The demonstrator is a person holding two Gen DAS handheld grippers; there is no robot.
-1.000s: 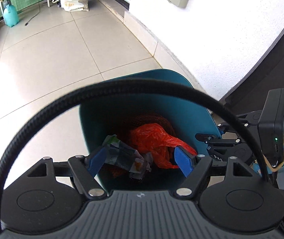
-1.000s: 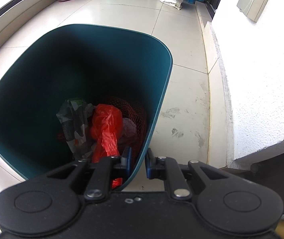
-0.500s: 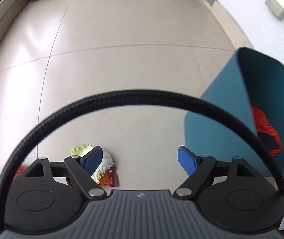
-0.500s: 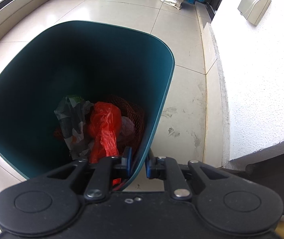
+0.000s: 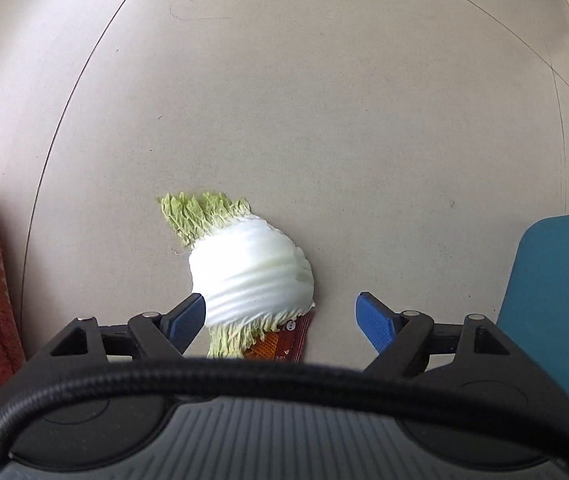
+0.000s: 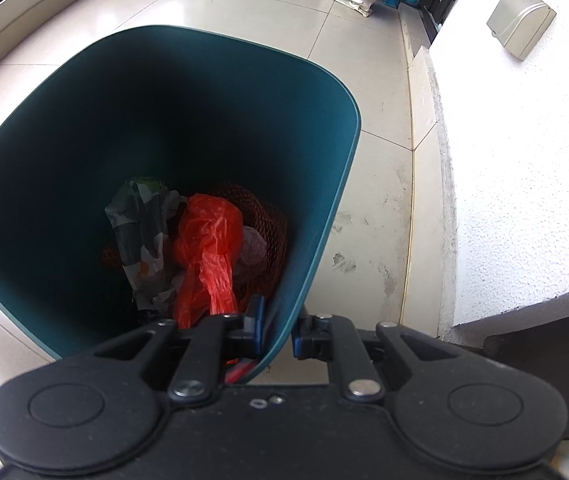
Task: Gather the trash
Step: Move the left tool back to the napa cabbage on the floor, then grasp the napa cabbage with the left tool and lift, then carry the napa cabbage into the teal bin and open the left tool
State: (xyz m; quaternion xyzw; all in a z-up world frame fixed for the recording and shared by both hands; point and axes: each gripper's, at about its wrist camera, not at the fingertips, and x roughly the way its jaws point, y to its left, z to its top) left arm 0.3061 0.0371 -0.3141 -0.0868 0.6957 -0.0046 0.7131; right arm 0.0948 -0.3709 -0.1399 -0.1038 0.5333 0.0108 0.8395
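Cabbage piece (image 5: 250, 270) white, green-frilled; bin (image 6: 324, 128) teal; plastic bag (image 6: 208, 236) orange-red; floor (image 5: 324, 100) beige.

Both grippers, left gripper (image 5: 280, 318) and right gripper (image 6: 278, 326), had black linkages, silver screws and blue pads (image 5: 376, 322); a braided black cable (image 5: 244, 376) arched over the left.

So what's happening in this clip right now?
A person is collecting trash with two handheld grippers. The right gripper is shut on the rim of a teal bin, which already holds a red plastic bag and other wrappers. The left gripper points down over a cabbage piece lying on a red wrapper on the floor, jaws open around it, not gripping yet.
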